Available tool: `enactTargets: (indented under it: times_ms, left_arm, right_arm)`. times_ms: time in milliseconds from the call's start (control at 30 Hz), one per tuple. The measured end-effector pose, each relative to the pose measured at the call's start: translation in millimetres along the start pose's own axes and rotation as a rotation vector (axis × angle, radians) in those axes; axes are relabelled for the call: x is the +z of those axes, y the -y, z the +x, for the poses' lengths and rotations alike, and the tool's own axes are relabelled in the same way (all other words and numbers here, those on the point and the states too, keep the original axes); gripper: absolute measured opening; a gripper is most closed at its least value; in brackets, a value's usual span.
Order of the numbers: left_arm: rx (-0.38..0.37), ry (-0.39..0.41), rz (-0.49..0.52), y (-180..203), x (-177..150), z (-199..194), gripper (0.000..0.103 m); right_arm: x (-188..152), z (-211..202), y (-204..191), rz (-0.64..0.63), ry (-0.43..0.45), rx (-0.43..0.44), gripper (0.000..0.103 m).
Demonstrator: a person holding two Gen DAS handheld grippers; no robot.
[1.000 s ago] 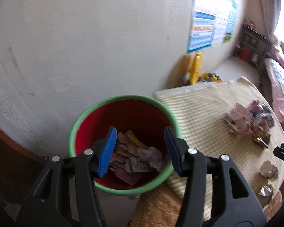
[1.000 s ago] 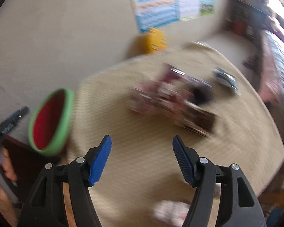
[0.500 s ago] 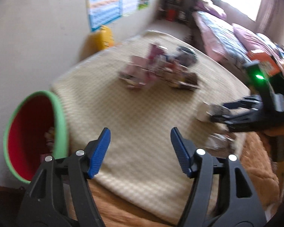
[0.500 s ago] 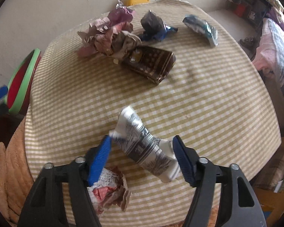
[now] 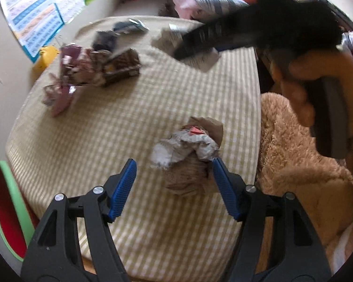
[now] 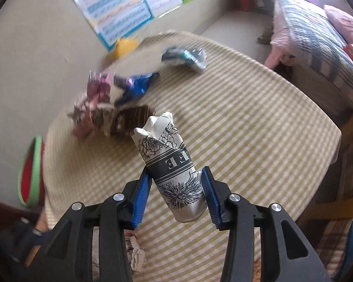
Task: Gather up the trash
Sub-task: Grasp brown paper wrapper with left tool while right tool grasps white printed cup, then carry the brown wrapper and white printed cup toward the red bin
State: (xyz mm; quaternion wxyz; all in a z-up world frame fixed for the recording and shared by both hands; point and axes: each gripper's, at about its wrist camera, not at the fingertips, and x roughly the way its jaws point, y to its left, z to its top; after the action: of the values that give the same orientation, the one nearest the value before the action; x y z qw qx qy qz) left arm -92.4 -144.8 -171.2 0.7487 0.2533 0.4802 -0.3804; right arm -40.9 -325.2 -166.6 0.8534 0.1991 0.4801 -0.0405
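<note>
A crumpled grey-and-brown paper wad (image 5: 186, 145) lies on the checked tablecloth (image 5: 129, 117). My left gripper (image 5: 174, 188) hovers over it, open, the wad just ahead of its blue pads (image 5: 123, 188). My right gripper (image 6: 176, 178) has its jaws closing on a crushed white paper cup (image 6: 169, 159) with black flower print. Both pads press its sides and it tilts up off the cloth. In the left wrist view that gripper (image 5: 200, 44) is a blurred dark shape with the cup (image 5: 202, 58) in it. The red bin (image 5: 4, 211) with a green rim stands at the table's left edge.
A heap of purple and brown wrappers (image 6: 106, 103) lies at the far left of the table, with a blue wrapper (image 6: 183, 56) behind it. A tan fluffy cover (image 5: 294, 176) lies right of the table. A person's hand (image 5: 301, 89) holds the right gripper. A bed (image 6: 313, 30) stands beyond.
My left gripper swung away from the bin to over the paper wad and opened wider. My right gripper came down around the paper cup, closed on it and raised it.
</note>
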Motion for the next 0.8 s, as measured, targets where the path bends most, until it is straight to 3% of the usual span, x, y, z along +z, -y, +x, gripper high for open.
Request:
enactTargets:
  times_ms: [267, 400, 533, 633, 800]
  left_arm:
    - [-0.105, -0.069, -0.085, -2, 16, 33, 0.066]
    - [-0.150, -0.088, -0.099, 4, 18, 39, 0.044]
    - [-0.112, -0.058, -0.101, 1, 18, 29, 0.039]
    - [-0.062, -0.009, -0.173, -19, 15, 14, 0.039]
    - [0.102, 0.114, -0.304, -64, 19, -24, 0.039]
  right_arm:
    - [-5, -11, -1, 0.035, 0.015, 0.034, 0.042]
    - [-6, -15, -2, 0.051, 0.025, 0.034, 0.042]
    - [-4, -21, -4, 0.056, 0.043, 0.034, 0.042]
    - [-2, -26, -10, 0.049, 0.060, 0.036, 0.042]
    - [3, -37, -29, 0.021, 0.097, 0.050, 0.042]
